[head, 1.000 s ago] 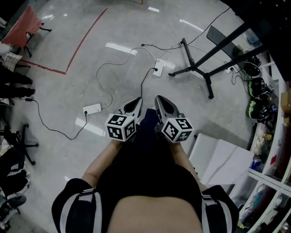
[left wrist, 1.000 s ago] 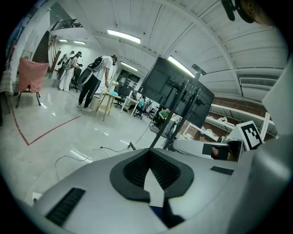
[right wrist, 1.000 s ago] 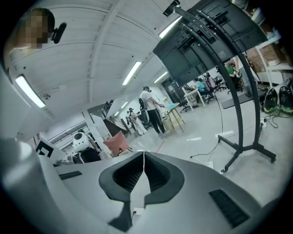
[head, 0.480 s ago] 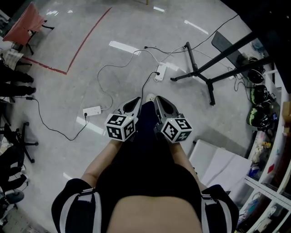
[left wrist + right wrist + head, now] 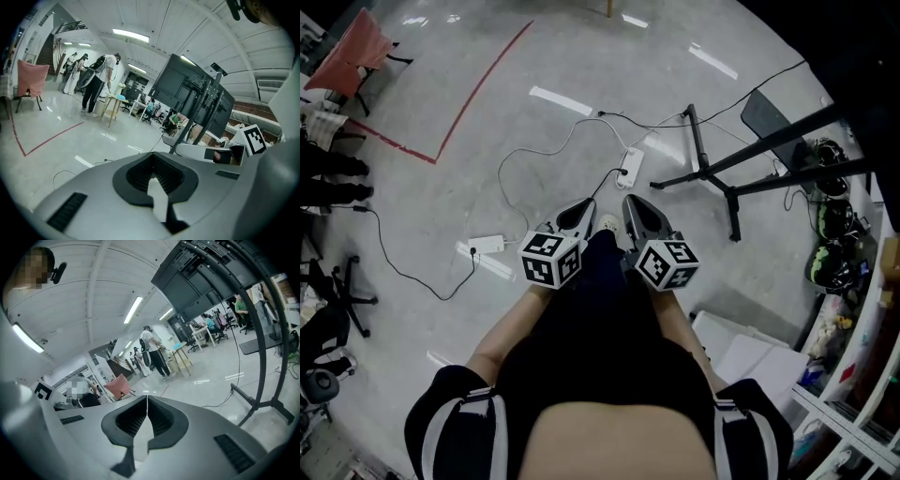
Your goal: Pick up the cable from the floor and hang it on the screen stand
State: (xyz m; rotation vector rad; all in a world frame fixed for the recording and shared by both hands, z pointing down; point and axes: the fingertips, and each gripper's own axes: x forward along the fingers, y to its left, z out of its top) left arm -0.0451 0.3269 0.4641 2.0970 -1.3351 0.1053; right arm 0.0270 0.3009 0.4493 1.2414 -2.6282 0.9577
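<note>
Left gripper (image 5: 579,212) and right gripper (image 5: 635,208) both have jaws clenched, empty. A thin black cable (image 5: 441,298) lies on the glossy grey floor (image 5: 487,122), apart from the black metal screen stand (image 5: 698,150).

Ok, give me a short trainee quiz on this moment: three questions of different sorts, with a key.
1. True or false: the right gripper is shut with nothing in it.
2. Where is the cable? A: on the floor, left of the stand. B: hung on the stand. C: in a box.
3. What colour is the tape line on the floor?

Key: 1 true; 2 A; 3 red.
</note>
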